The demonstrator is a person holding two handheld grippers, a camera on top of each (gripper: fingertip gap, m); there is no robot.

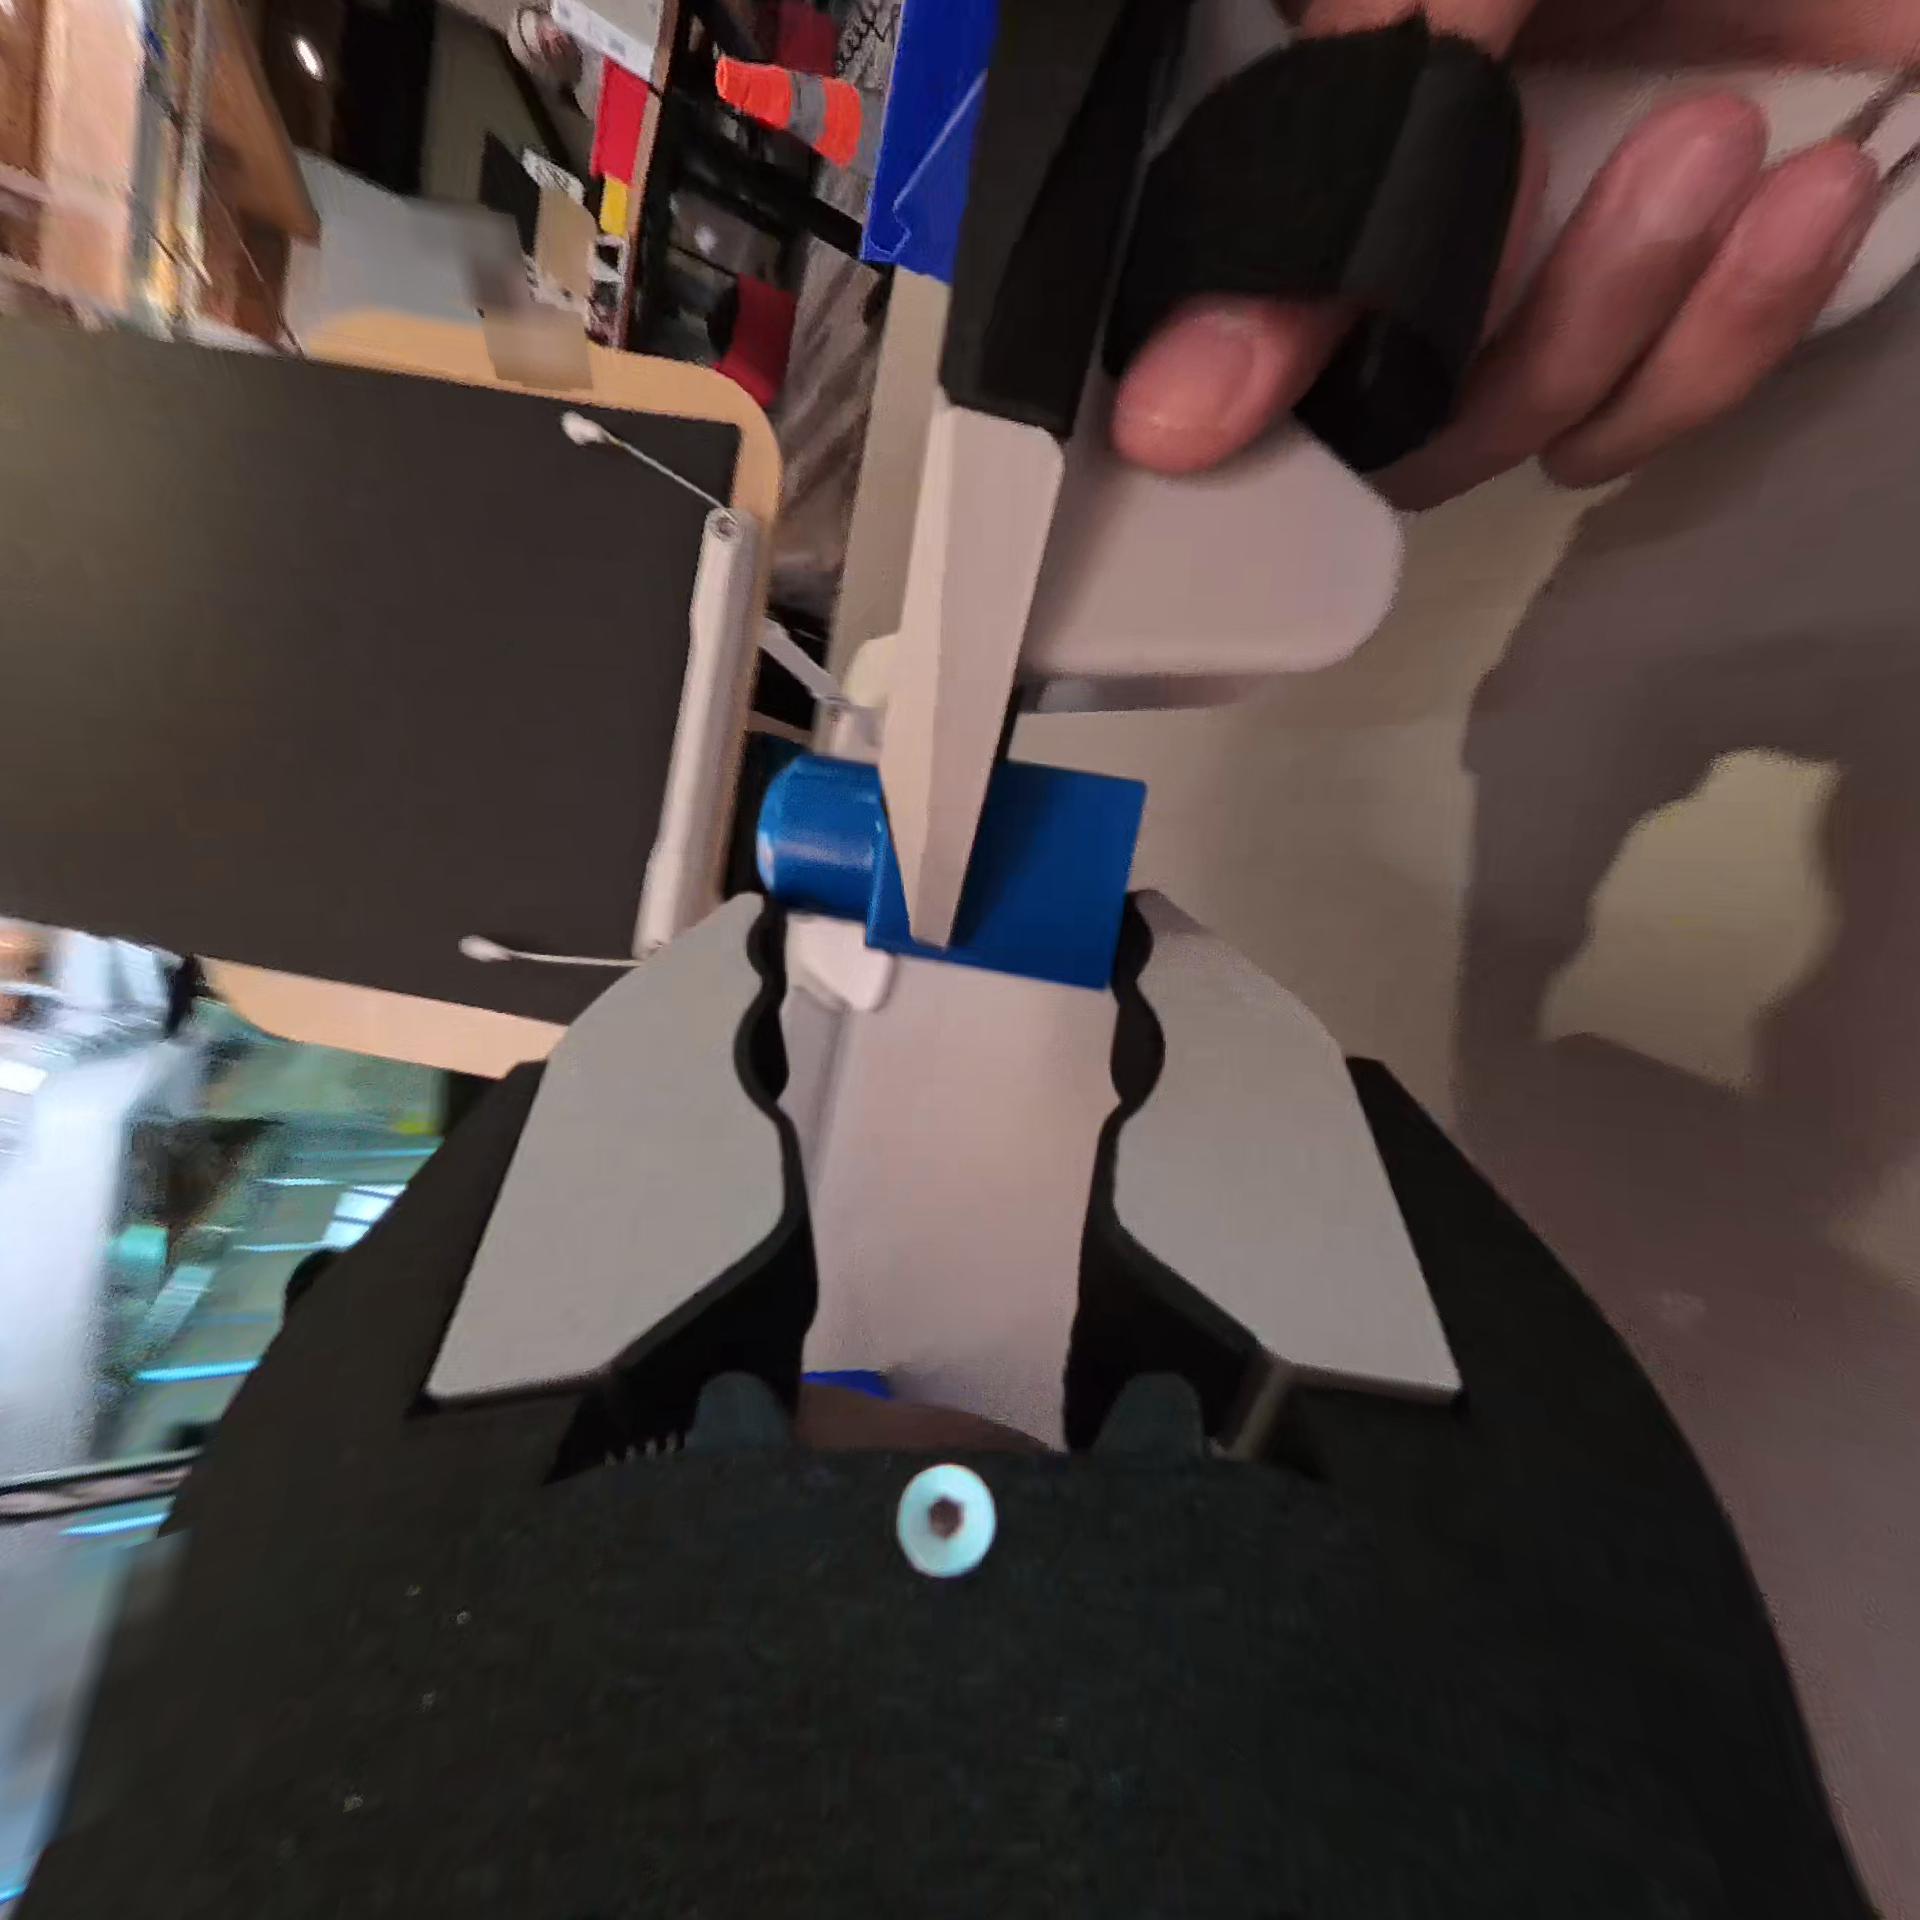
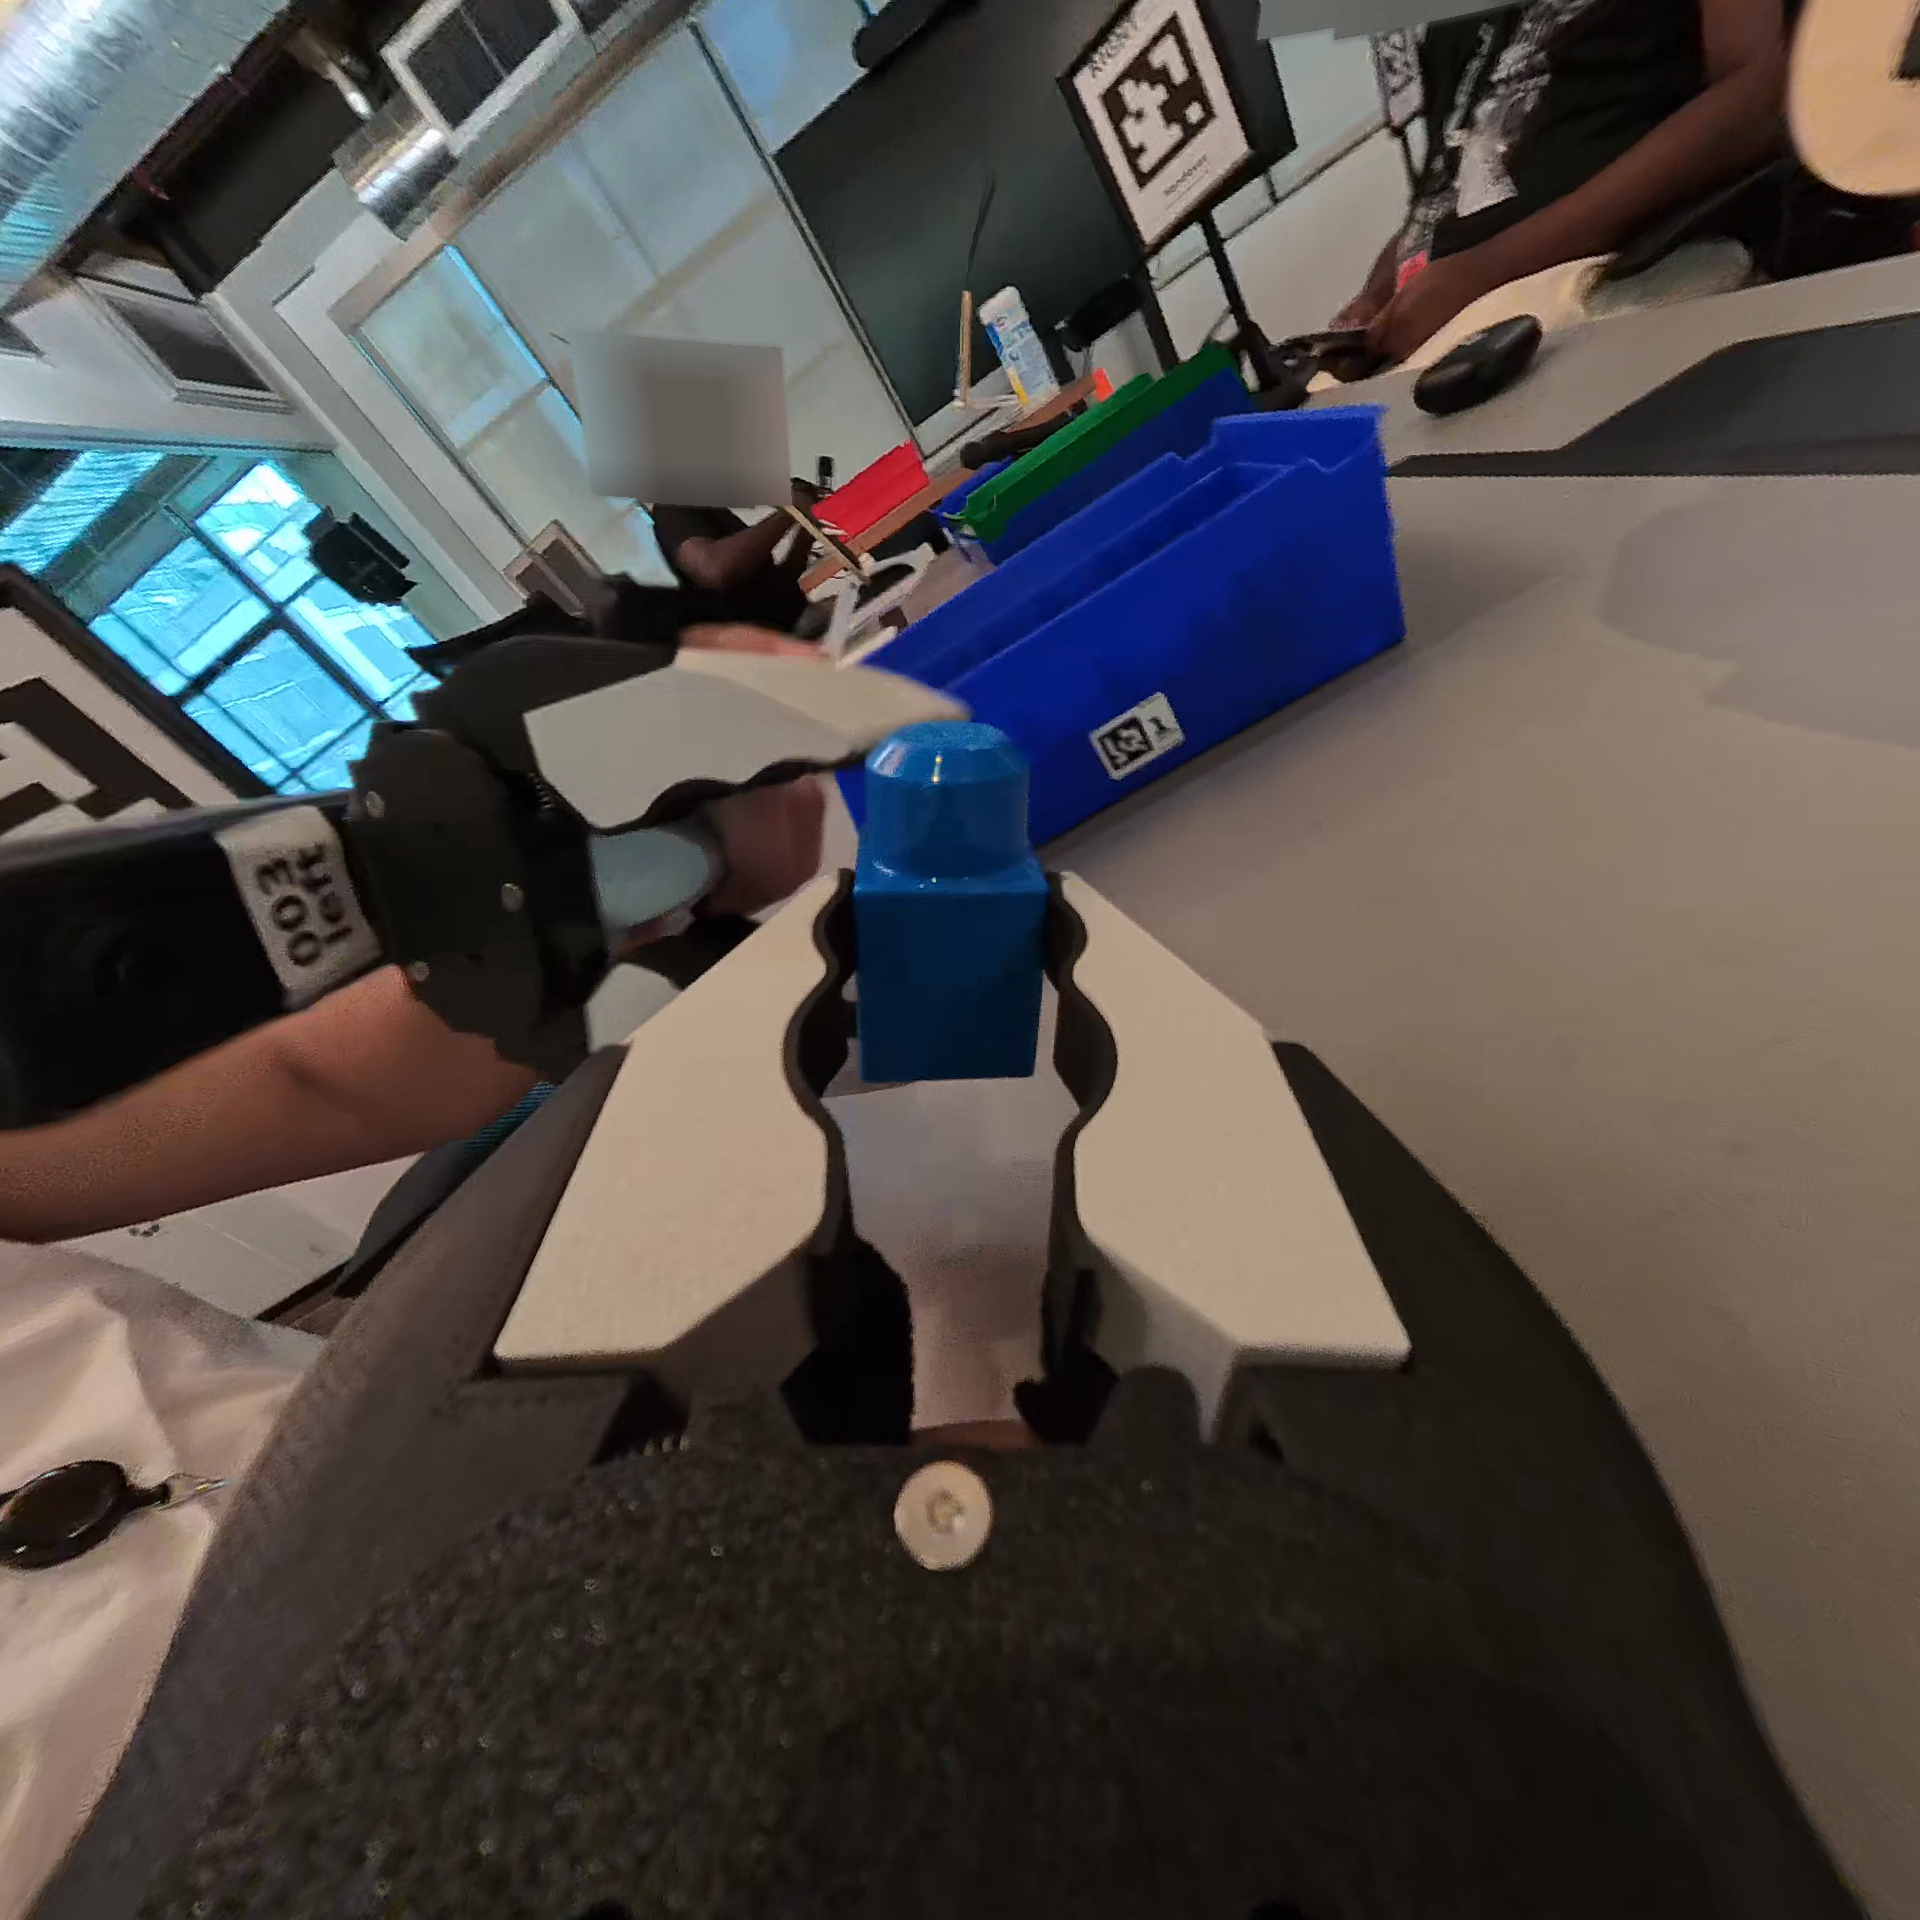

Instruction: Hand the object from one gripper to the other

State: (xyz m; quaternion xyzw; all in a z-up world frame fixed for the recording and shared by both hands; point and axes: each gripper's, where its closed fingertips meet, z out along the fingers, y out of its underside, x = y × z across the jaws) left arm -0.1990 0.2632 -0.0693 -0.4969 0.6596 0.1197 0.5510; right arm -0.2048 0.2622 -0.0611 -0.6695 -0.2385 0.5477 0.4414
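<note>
**Q:** Where is the object, and who has it?

**A:** It is a blue block with a round stud on top, held in the air above a grey table. The right gripper is clamped on its square body, one pale finger pressing each side, stud pointing away from the camera.

**Q:** And the left gripper?

**A:** In its own view, the left gripper has its jaws spread, their tips just beside the block on either side; whether they touch it is unclear. The right gripper's finger crosses the block's face from above. The left seems to come in crosswise so that both claws can fit on the small block at once.

**Q:** What does each view add?

**A:** The right view shows the left gripper's upper finger reaching in from the left, close by the stud, and a blue bin behind on the table. Only the left view shows the hand holding the right gripper, and the stud pointing sideways.

**Q:** How far along?

**A:** Likely mid-handover: the receiver has not yet closed.
</note>
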